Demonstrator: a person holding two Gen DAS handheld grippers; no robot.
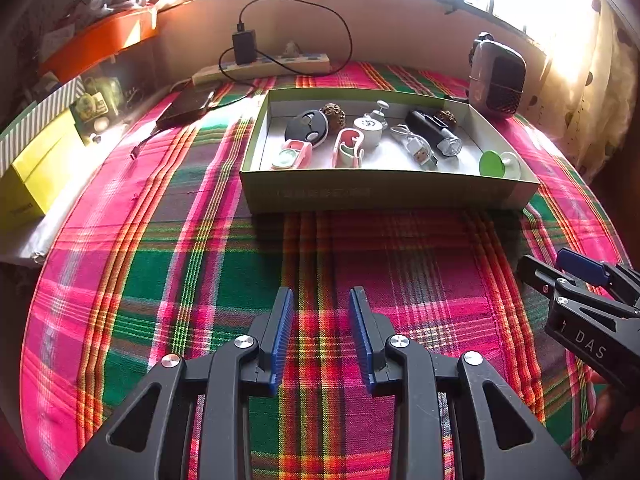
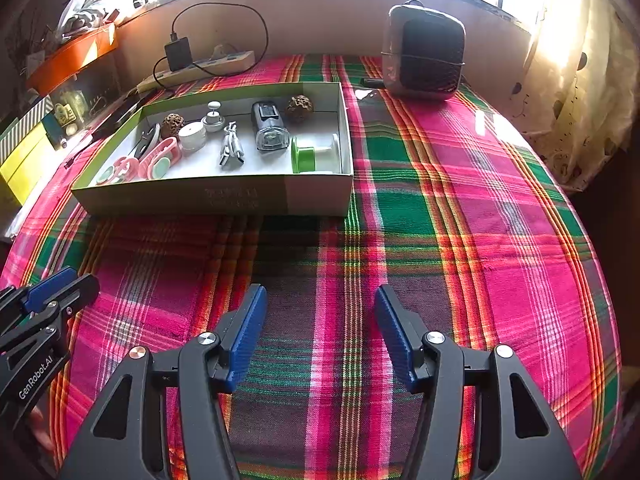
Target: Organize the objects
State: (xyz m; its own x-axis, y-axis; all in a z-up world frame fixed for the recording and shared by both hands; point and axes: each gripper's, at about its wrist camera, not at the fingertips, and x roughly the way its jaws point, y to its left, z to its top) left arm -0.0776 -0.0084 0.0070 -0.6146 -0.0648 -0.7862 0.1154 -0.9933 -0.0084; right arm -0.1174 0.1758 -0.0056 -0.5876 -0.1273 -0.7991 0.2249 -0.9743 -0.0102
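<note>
Both claws empty, hovering low over the plaid cloth (image 2: 460, 184), nothing between the pads. Left gripper (image 1: 321, 336) spread partway, right gripper (image 2: 320, 332) spread wider; bare cloth shows through both gaps. Task's things all sit in the shallow cardboard box (image 1: 384, 194), ahead of both claws, well apart from either. Key relation: box long axis runs left-right across both views. From the left claw it's ahead and a bit right; from the right claw it's ahead and left, so the box's right end is nearest the right claw. Neither arm clearly closer overall; I'd judge right for the right-end items, left for the left-end ones. Contents, right to left: green-and-white spool (image 2: 314, 154), smooth plastic, lying on its side, axis along the box; grey bike-type light (image 2: 269, 126), hard plastic w/ clear lens, long axis running front-to-back in the box; white USB cable (image 2: 231, 148), bundled, floppy; white round jar (image 2: 192, 136); pink-and-mint clips (image 2: 162, 158), glossy; two brown bumpy balls (image 2: 299, 108), rough and pitted, likely to roll. Cloth is woven and a bit wrinkled. Nothing loose left on it near the claws; a heater-like unit (image 2: 424, 54) stands behind the box, off to the right.
</note>
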